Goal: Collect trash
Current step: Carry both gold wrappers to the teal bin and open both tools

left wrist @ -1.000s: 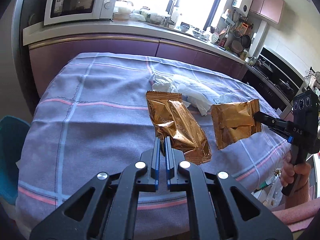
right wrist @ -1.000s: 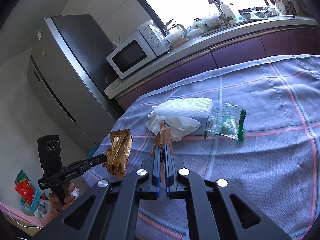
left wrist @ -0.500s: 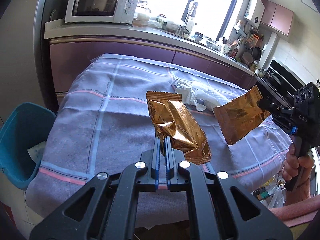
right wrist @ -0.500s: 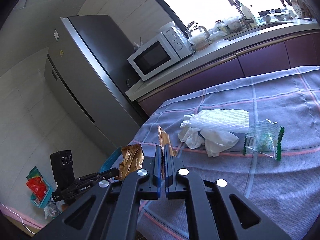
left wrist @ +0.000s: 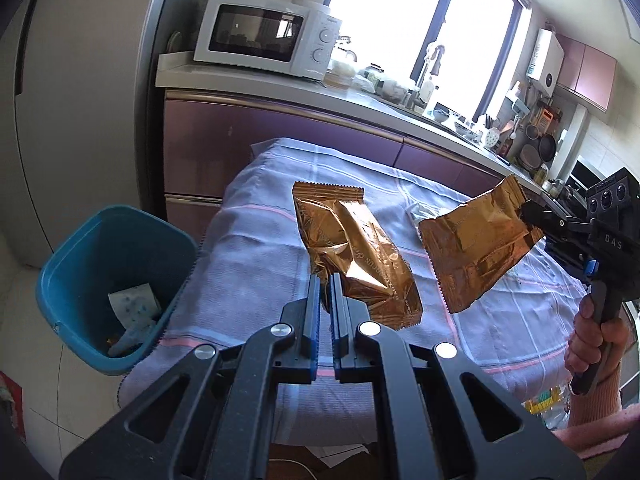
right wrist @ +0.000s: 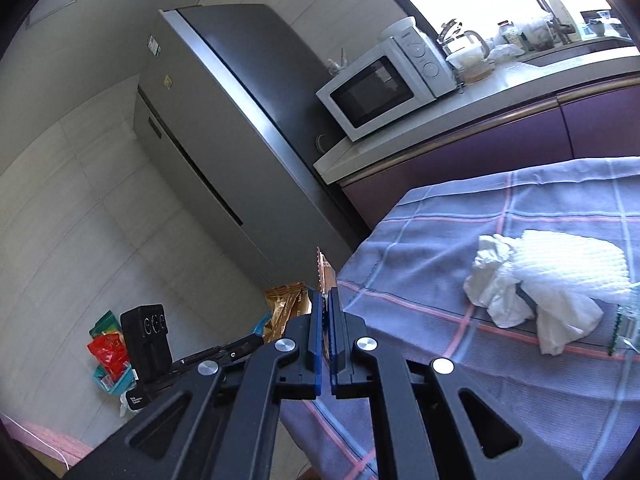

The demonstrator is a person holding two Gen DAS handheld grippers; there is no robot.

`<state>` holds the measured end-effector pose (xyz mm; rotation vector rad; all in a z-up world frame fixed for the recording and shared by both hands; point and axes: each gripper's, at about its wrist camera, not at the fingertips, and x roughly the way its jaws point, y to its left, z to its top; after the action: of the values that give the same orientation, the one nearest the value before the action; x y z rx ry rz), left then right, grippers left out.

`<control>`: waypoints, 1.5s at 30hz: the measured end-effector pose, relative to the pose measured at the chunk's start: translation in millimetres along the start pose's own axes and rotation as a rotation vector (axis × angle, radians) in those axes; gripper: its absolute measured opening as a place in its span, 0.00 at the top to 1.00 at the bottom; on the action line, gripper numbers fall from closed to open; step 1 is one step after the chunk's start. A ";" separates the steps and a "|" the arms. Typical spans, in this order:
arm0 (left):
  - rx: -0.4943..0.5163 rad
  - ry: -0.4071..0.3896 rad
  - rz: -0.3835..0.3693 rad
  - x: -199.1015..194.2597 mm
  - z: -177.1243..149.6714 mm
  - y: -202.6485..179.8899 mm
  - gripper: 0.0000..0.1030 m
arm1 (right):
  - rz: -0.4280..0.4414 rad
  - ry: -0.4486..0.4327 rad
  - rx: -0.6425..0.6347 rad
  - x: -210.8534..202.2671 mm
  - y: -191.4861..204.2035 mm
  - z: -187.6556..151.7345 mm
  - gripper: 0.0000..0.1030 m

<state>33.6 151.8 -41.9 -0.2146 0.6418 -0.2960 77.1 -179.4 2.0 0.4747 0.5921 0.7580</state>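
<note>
My left gripper [left wrist: 325, 280] is shut on a crumpled gold wrapper [left wrist: 352, 252] and holds it in the air over the table's left end. My right gripper [left wrist: 530, 216] is shut on a second gold wrapper [left wrist: 476, 244], held up to the right of the first. In the right wrist view this second wrapper [right wrist: 323, 276] shows edge-on between the shut right gripper [right wrist: 326, 304], and the first wrapper [right wrist: 286, 308] hangs from the left gripper [right wrist: 256, 340]. A blue bin [left wrist: 100, 280] with some paper in it stands on the floor left of the table.
The table has a blue checked cloth [left wrist: 260, 248]. White tissue and foam netting [right wrist: 544, 280] and a clear bag with a green edge [right wrist: 624, 328] lie on it. A microwave [left wrist: 264, 36], counter and fridge [right wrist: 224, 140] stand behind. Bags of trash [right wrist: 108, 352] lie on the floor.
Both grippers have moved left with their gold wrappers, away from the table's middle toward its left end. The blue bin has come fully into the left wrist view.
</note>
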 end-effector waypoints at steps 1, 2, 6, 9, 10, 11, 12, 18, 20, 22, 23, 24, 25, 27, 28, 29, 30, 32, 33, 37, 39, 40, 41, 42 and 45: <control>-0.008 -0.007 0.011 -2.9 1.2 4.7 0.95 | 0.015 0.010 -0.002 8.3 4.0 2.3 0.98; -0.016 -0.014 0.023 -6.5 1.8 10.0 0.95 | 0.030 0.020 -0.007 16.0 7.7 4.3 0.98; -0.048 -0.038 0.072 -19.5 2.7 29.4 0.95 | 0.070 0.058 -0.024 45.3 22.4 10.1 0.98; -0.076 -0.048 0.101 -26.2 2.9 44.6 0.95 | 0.094 0.090 -0.019 66.6 28.9 13.1 0.98; -0.087 -0.052 0.110 -28.6 2.6 50.2 0.95 | 0.105 0.102 -0.015 74.5 30.2 14.3 0.98; -0.096 -0.055 0.117 -30.1 1.8 54.6 0.95 | 0.113 0.112 -0.011 82.1 31.5 15.3 0.98; -0.104 -0.057 0.128 -32.2 1.3 59.1 0.95 | 0.122 0.124 -0.008 89.7 33.1 16.1 0.98; -0.144 -0.071 0.179 -43.5 -0.3 82.2 0.95 | 0.165 0.170 0.008 125.0 41.3 19.5 0.98; -0.161 -0.078 0.195 -46.8 -1.3 91.2 0.95 | 0.172 0.180 0.007 135.7 45.6 21.1 0.98; -0.179 -0.084 0.210 -50.3 -3.0 99.6 0.95 | 0.177 0.192 0.005 145.0 49.1 21.9 0.98; -0.185 -0.086 0.218 -51.7 -3.6 102.6 0.95 | 0.179 0.199 0.005 150.5 50.6 22.4 0.98; -0.191 -0.089 0.225 -52.9 -4.2 105.5 0.95 | 0.178 0.204 0.003 155.9 51.4 22.8 0.98; -0.197 -0.091 0.232 -54.4 -5.2 109.4 0.95 | 0.178 0.211 0.003 161.2 52.6 23.3 0.98; -0.204 -0.090 0.246 -54.6 -5.5 113.4 0.95 | 0.184 0.224 0.013 170.7 53.0 23.7 0.98; -0.208 -0.089 0.251 -54.9 -6.0 115.6 0.95 | 0.185 0.229 0.018 173.9 52.7 24.4 0.98; -0.212 -0.088 0.257 -55.6 -6.6 118.9 0.95 | 0.186 0.234 0.022 177.8 53.0 24.3 0.98; -0.216 -0.087 0.262 -55.9 -6.9 120.8 0.95 | 0.187 0.239 0.026 181.6 53.3 23.7 0.98; -0.223 -0.088 0.269 -56.0 -6.8 123.9 0.95 | 0.190 0.252 0.032 188.5 53.4 22.4 0.98; -0.226 -0.088 0.274 -56.7 -6.8 125.3 0.95 | 0.190 0.257 0.034 192.2 53.8 22.0 0.98; -0.234 -0.092 0.289 -57.9 -5.5 129.6 0.95 | 0.190 0.270 0.041 203.4 55.1 21.6 0.98; -0.239 -0.096 0.293 -58.7 -4.5 132.2 0.95 | 0.191 0.275 0.042 207.7 56.7 20.7 0.98; -0.241 -0.097 0.296 -58.8 -4.1 133.4 0.95 | 0.192 0.279 0.043 210.0 57.6 20.4 0.98; -0.242 -0.097 0.302 -58.8 -4.0 134.8 0.95 | 0.193 0.282 0.044 212.0 58.2 19.7 0.98; -0.242 -0.097 0.307 -59.3 -4.4 136.0 0.95 | 0.193 0.285 0.045 214.5 58.9 19.3 0.98; -0.243 -0.093 0.322 -58.0 -5.1 137.7 0.95 | 0.193 0.296 0.049 222.9 59.4 18.0 0.98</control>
<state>14.5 299.7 -53.1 -0.3503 0.6093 0.1025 188.7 21.9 -21.2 0.4724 0.8500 1.0089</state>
